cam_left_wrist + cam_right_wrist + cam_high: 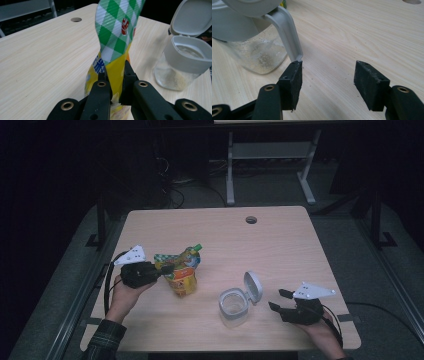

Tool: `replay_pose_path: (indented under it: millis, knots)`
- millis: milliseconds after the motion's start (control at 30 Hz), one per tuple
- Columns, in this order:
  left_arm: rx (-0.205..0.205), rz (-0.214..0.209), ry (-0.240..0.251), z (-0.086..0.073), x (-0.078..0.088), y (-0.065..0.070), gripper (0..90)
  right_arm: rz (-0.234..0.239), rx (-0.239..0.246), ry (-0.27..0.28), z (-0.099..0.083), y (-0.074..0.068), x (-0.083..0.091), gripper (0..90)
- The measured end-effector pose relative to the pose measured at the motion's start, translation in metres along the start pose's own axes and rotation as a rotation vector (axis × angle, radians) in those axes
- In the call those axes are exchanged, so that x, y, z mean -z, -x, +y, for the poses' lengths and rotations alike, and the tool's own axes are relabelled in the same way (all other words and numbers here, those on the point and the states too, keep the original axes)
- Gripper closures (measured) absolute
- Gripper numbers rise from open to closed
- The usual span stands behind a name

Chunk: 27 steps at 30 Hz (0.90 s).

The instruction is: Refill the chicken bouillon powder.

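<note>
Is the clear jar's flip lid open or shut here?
Open. The jar stands upright with its grey lid hinged back and standing up behind the mouth; the left gripper view shows the uncovered opening and a thin layer of pale powder at the bottom.

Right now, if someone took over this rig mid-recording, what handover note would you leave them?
Left gripper: fingers shut on the yellow pouch, below its green-checked top; the pouch stands upright on the table.
Right gripper: open, holding nothing, just right of the clear jar.
Jar: upright, grey flip lid open, a little pale powder at the bottom.
Done: pouch gripped, jar opened.
Left, probably: bring the pouch over the jar and pour; steady the jar with the right gripper.
</note>
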<state>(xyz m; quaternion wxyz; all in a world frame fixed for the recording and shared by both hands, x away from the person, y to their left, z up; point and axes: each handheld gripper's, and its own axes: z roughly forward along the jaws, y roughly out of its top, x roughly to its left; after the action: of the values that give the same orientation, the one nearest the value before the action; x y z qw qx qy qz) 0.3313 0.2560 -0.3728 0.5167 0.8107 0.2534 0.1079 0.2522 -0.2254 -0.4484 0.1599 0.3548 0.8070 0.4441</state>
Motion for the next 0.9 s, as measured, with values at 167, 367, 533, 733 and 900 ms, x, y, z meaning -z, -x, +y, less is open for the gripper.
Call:
replay_pose_path:
  millis: [167, 367, 533, 733, 900]
  knots:
    - [-0.001, -0.005, 0.026, 0.008, 0.003, 0.004, 88.5, 0.001, -0.004, 0.002, 0.0, -0.002, 0.005, 41.0]
    - [0.009, -0.013, 0.056, 0.019, 0.013, 0.009, 90.0, 0.012, 0.003, -0.001, 0.0, -0.01, 0.012, 53.3]
    - [0.01, -0.022, 0.057, 0.026, 0.018, 0.015, 90.0, 0.046, 0.02, -0.005, -0.001, -0.02, 0.022, 74.1]
    - [0.024, -0.04, 0.033, 0.031, 0.019, 0.024, 90.0, 0.118, 0.049, -0.015, -0.001, -0.034, 0.03, 90.0]
    - [0.026, -0.066, 0.043, 0.034, 0.022, 0.028, 90.0, 0.167, 0.07, -0.002, 0.006, -0.047, 0.033, 90.0]
